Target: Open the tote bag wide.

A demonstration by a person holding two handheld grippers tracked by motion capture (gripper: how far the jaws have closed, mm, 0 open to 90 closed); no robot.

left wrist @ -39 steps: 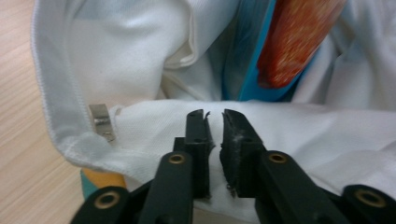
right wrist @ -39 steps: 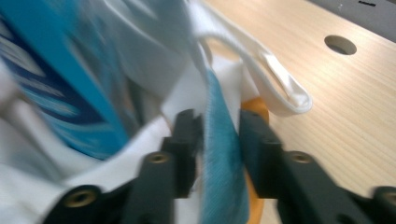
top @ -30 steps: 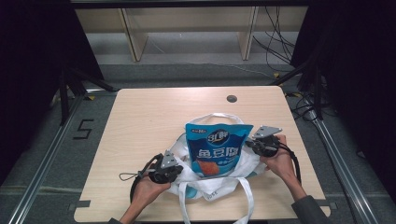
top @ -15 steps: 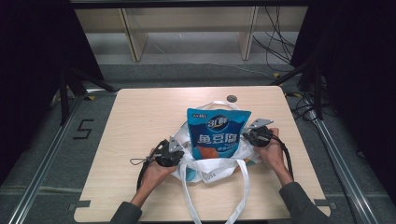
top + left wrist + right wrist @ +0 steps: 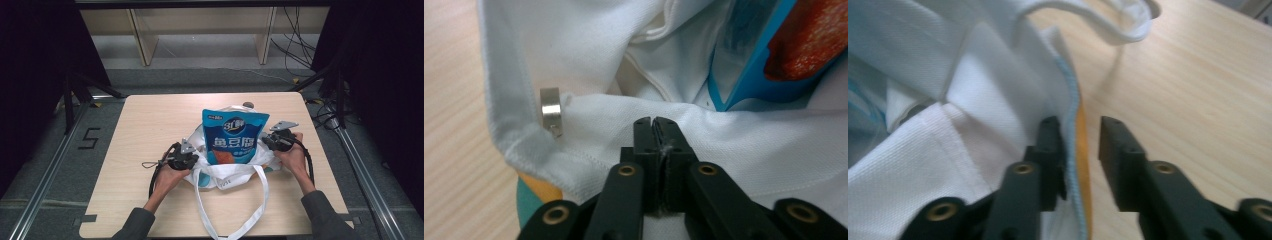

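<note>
A blue snack pouch (image 5: pixel 234 137) stands upright in a white tote bag (image 5: pixel 225 176) at the middle of the table (image 5: pixel 150 120). My left gripper (image 5: pixel 194 159) is at the bag's left side. In the left gripper view that gripper (image 5: pixel 655 122) is shut on the bag's white rim (image 5: pixel 749 145), with a silver snap (image 5: pixel 550 111) to its left and the pouch (image 5: pixel 749 70) beyond. My right gripper (image 5: pixel 265 142) is at the bag's right side. It stands open (image 5: pixel 1082 125), and the bag's blue-trimmed edge (image 5: pixel 1073 115) lies between the jaws against the left one.
The bag's long white handles (image 5: pixel 261 197) trail toward the table's near edge. A small dark round object (image 5: pixel 247 104) lies just behind the bag. Bare wood extends to the right of the bag (image 5: pixel 1188 75). A wooden shelf frame (image 5: pixel 200 30) stands on the floor beyond the table.
The bag and pouch have shifted away from the person, toward the table's middle, with both grippers moving along at their sides.
</note>
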